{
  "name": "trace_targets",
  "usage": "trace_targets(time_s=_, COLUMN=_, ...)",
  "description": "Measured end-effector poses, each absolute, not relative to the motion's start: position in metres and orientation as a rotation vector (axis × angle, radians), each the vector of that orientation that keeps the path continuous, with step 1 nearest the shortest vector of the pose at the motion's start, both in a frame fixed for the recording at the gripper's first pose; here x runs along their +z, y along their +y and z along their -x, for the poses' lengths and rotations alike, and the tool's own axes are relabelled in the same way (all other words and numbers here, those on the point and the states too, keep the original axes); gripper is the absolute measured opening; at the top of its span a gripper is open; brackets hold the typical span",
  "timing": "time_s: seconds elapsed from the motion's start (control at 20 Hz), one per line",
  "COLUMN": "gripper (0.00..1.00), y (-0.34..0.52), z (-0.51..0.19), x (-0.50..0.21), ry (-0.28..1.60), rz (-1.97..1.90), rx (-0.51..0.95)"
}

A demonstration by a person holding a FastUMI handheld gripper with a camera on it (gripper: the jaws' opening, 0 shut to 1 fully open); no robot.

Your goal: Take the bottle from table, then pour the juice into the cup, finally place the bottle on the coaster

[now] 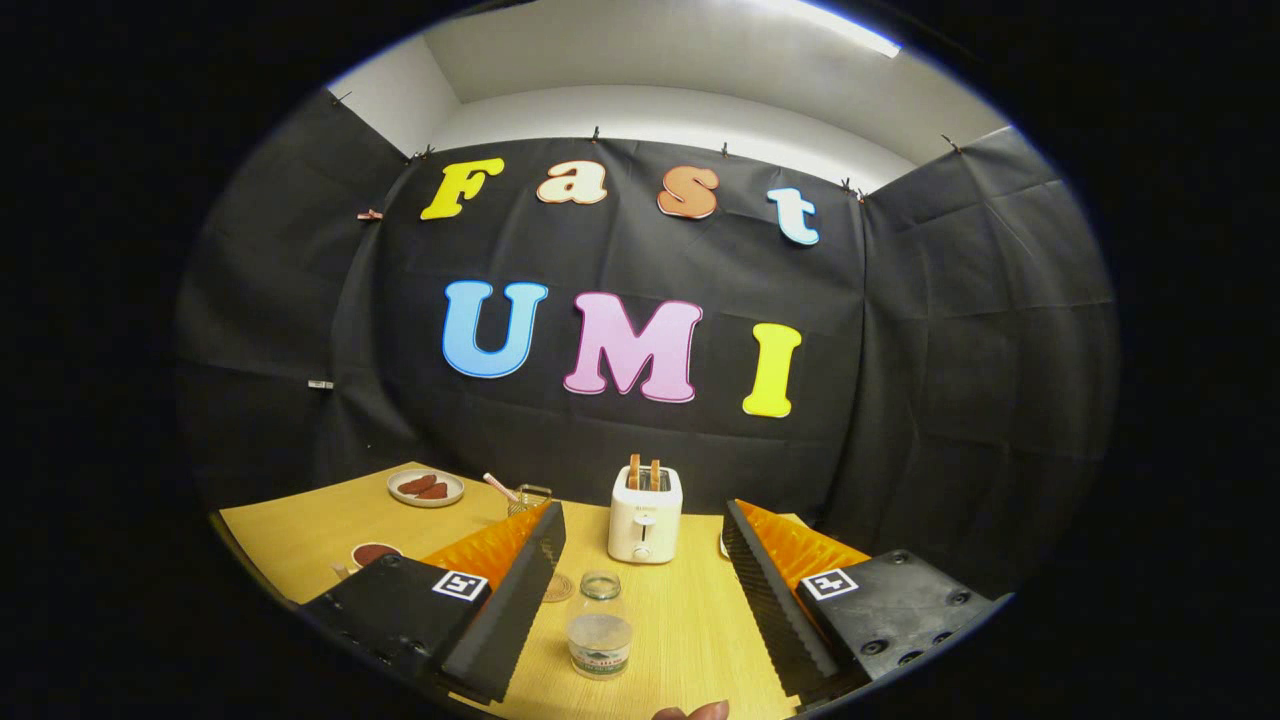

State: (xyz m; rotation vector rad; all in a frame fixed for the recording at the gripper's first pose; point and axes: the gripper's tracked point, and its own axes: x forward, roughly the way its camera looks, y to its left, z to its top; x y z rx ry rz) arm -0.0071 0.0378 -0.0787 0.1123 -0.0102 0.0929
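Gripper view: looks forward over a light wooden table [690, 620] toward the booth's black cloth wall.
Hand-held gripper [640, 590]: spread wide and released, both fingers apart with nothing pressed between them.
Bottle [599, 640]: a small clear one with a label band, standing upright on the table between the two fingers, touching neither.
Cup [600, 585]: a small clear glass, upright, just beyond the bottle and close to it, also between the fingers.
Coaster [558, 587]: a round flat disc lying on the table just beside the cup, partly hidden by the left finger.
Toaster [645, 515]: white, beyond the cup, with two slices standing up out of its slots.
Plate [425, 488]: far off past the left finger, carrying two dark reddish pieces.
Small bowl [373, 553]: nearer, beside the left finger, with something dark red in it.
Wire holder [528, 496]: near the plate, a stick leaning out of it.
Fingertip [692, 712]: a person's, just showing at the near table edge.
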Motion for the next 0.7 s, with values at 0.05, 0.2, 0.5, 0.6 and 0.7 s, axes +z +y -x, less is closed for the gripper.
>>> trace_targets(time_s=0.05, gripper=0.97, y=0.041, z=0.007, x=-0.092, ry=-0.002, rz=-0.114, rx=0.1)
trace_targets(time_s=0.2, gripper=0.97, y=0.051, z=0.007, x=-0.136, ry=0.033, rz=-0.126, rx=0.129)
trace_targets(time_s=0.5, gripper=0.98, y=0.069, z=-0.01, x=-0.213, ry=0.079, rz=-0.162, rx=0.161)
trace_targets(time_s=0.6, gripper=0.98, y=0.081, z=-0.016, x=-0.229, ry=0.085, rz=-0.171, rx=0.18)
trace_targets(time_s=0.7, gripper=0.98, y=0.091, z=-0.021, x=-0.243, ry=0.093, rz=-0.168, rx=0.195)
